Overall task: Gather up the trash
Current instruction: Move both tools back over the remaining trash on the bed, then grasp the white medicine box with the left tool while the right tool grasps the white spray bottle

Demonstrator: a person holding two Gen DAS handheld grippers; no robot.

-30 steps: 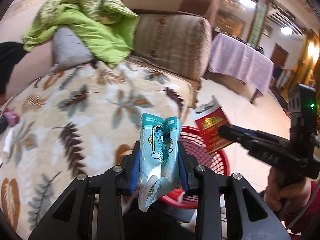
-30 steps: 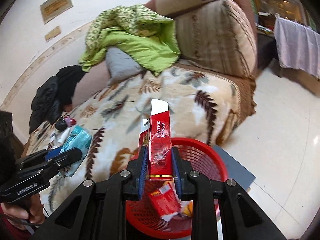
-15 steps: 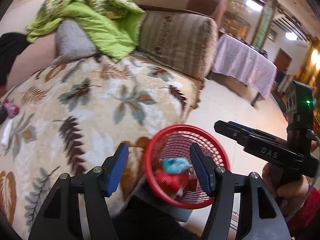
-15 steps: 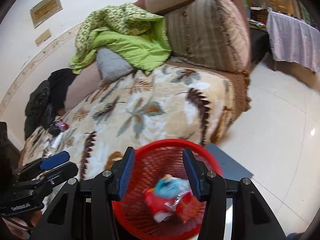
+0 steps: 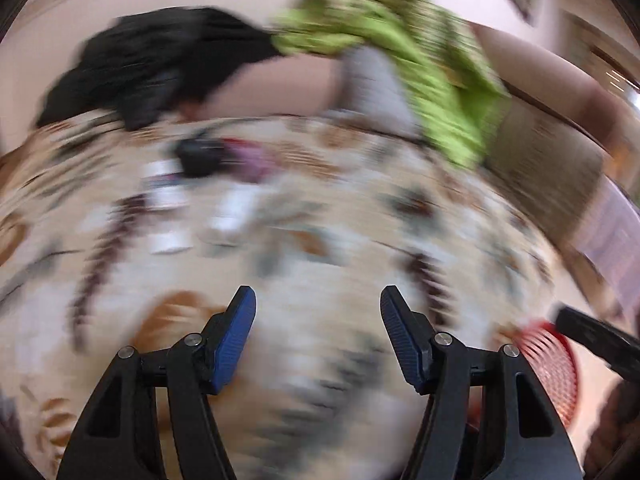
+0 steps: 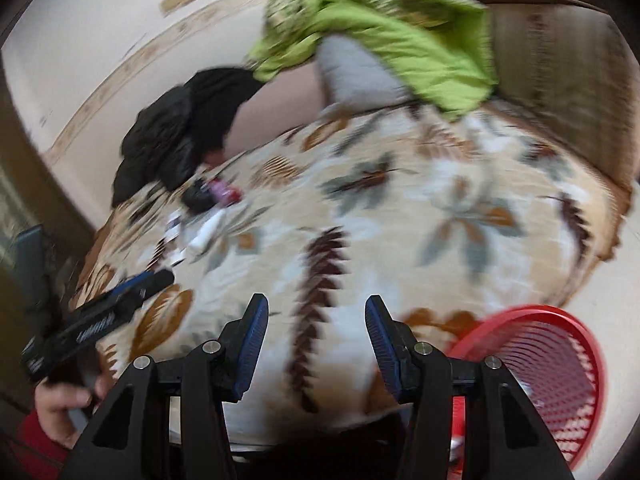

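Both grippers swung away from the red basket (image 6: 548, 384) toward the leaf-print blanket (image 6: 400, 216), having dropped their packets. Left gripper (image 5: 318, 336) and right gripper (image 6: 316, 340) hung agape, empty. Small blurred litter (image 6: 208, 228) lay by a black jacket (image 6: 180, 136). Green quilt (image 6: 384, 28) and grey pillow (image 6: 356, 76) crowded the sofa back.

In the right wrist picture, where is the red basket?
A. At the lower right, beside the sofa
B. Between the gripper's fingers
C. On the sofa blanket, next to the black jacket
A: the red basket shows at the lower right, off the sofa's edge, with its rim past the leaf-patterned blanket.
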